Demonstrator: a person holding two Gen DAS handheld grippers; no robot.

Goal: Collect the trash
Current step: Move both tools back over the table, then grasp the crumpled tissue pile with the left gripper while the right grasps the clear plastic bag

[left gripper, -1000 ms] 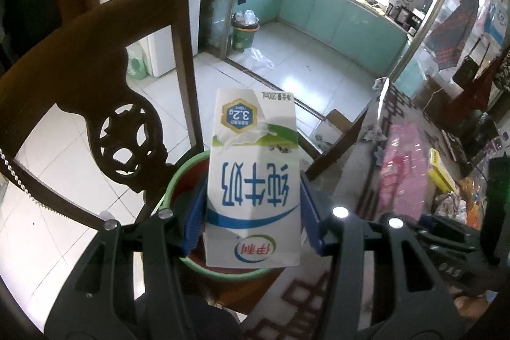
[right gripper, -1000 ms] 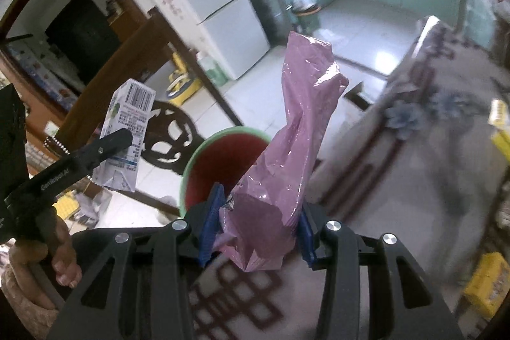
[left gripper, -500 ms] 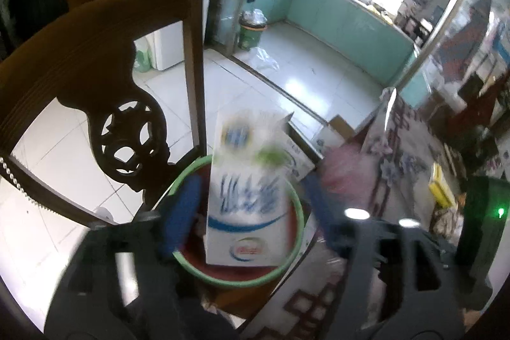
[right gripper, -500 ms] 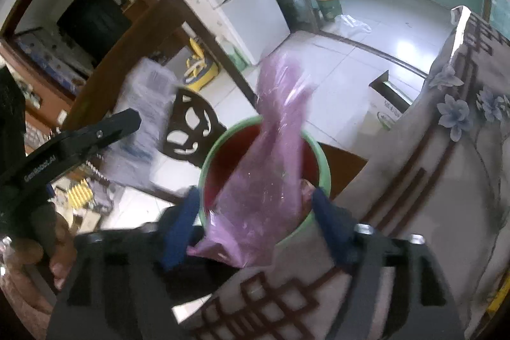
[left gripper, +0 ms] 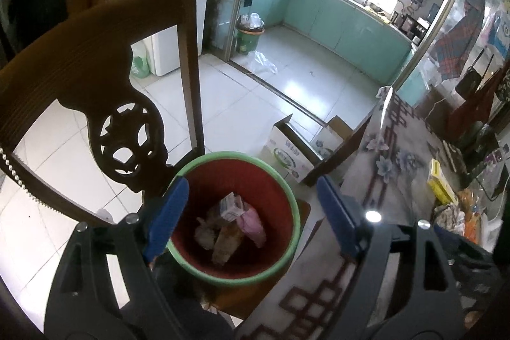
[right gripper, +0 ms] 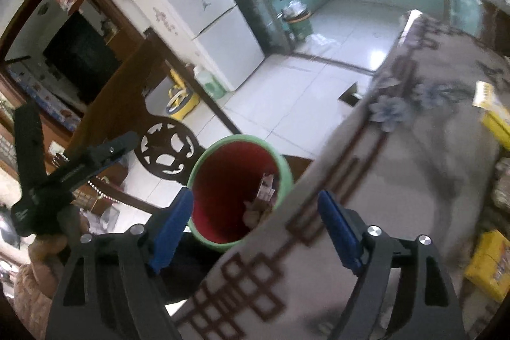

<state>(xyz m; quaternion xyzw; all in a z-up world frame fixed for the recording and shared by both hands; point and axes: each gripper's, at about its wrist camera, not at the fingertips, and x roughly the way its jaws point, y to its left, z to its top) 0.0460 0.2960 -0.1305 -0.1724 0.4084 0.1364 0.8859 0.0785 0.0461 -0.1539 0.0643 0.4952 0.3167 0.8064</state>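
Note:
A red bin with a green rim [left gripper: 288, 196] [right gripper: 283, 171] stands on a wooden chair beside the table. Inside it lie a milk carton [left gripper: 232, 205], a pink plastic bag [left gripper: 251, 223] and other scraps. My left gripper [left gripper: 251, 215] is open and empty, right above the bin's mouth. My right gripper [right gripper: 255, 222] is open and empty, above the bin's near rim and the table edge. The carton [right gripper: 267, 187] shows inside the bin in the right wrist view. The left gripper [right gripper: 105, 153] shows at the left there.
A carved wooden chair back [left gripper: 95, 78] rises left of the bin. The table with a patterned cloth [right gripper: 398, 164] carries yellow packets [right gripper: 487, 263] and more clutter [left gripper: 446, 190] at the right. An open cardboard box [left gripper: 296, 145] sits on the tiled floor.
Both grippers opened. The milk carton left the left gripper and the pink bag left the right gripper; both now lie inside the bin.

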